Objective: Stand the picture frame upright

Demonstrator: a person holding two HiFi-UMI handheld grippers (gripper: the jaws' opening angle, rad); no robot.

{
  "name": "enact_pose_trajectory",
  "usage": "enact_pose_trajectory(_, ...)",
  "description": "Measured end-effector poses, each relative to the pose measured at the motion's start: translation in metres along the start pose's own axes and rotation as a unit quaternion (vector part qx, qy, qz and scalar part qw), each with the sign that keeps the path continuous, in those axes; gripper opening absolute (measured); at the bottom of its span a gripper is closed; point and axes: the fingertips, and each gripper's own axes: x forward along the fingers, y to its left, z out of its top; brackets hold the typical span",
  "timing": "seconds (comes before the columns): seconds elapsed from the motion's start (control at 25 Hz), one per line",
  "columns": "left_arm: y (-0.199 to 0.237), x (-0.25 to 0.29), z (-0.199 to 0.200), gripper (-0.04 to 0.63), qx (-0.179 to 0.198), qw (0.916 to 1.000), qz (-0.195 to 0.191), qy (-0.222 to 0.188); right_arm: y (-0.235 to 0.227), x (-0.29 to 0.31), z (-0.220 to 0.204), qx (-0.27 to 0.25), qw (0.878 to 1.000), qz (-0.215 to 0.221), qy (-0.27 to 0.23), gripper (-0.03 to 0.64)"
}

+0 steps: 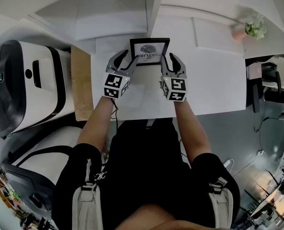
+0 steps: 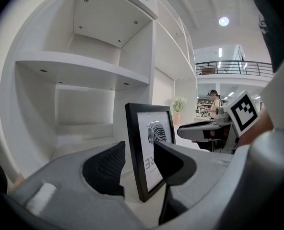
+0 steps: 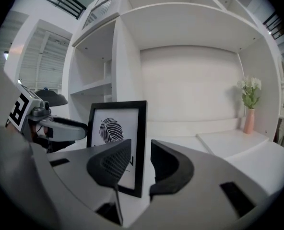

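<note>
A black picture frame [image 1: 149,51] with a leaf print stands upright on the white shelf surface [image 1: 204,85]. My left gripper [image 1: 124,59] straddles its left edge and my right gripper [image 1: 171,60] straddles its right edge. In the left gripper view the frame's edge [image 2: 135,152] stands between the two pads of the left gripper [image 2: 138,159], with a gap on each side. The right gripper view shows the same: the frame [image 3: 118,128] sits between the spread jaws of the right gripper [image 3: 139,159], with no pad pressing on it. Both grippers are open.
A pink vase with white flowers [image 1: 250,28] stands at the back right of the shelf. White shelf walls and a divider [image 3: 127,71] rise behind the frame. A large white machine [image 1: 22,85] and a brown board [image 1: 82,83] lie to the left.
</note>
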Motion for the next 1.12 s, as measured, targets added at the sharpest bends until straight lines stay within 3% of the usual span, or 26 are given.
enact_pose_trajectory(0.36, -0.010, -0.037, 0.035, 0.179, 0.004, 0.9984, 0.041, -0.039, 0.005, -0.033, 0.036, -0.001, 0.999, -0.013, -0.048, 0.112)
enact_pose_trajectory(0.56, -0.024, -0.064, 0.055, 0.104, 0.012, 0.9965, 0.066, -0.049, 0.011, -0.062, 0.058, 0.002, 0.997, -0.020, -0.069, 0.057)
enact_pose_trajectory(0.72, -0.035, -0.085, 0.080, 0.050, 0.015, 0.9935, 0.092, -0.066, 0.015, -0.081, 0.078, 0.006, 0.996, -0.010, -0.084, 0.002)
enact_pose_trajectory(1.12, -0.076, -0.119, 0.127, 0.018, 0.001, 0.9853, 0.146, -0.090, 0.013, -0.130, 0.128, -0.002, 0.994, 0.025, -0.111, 0.000)
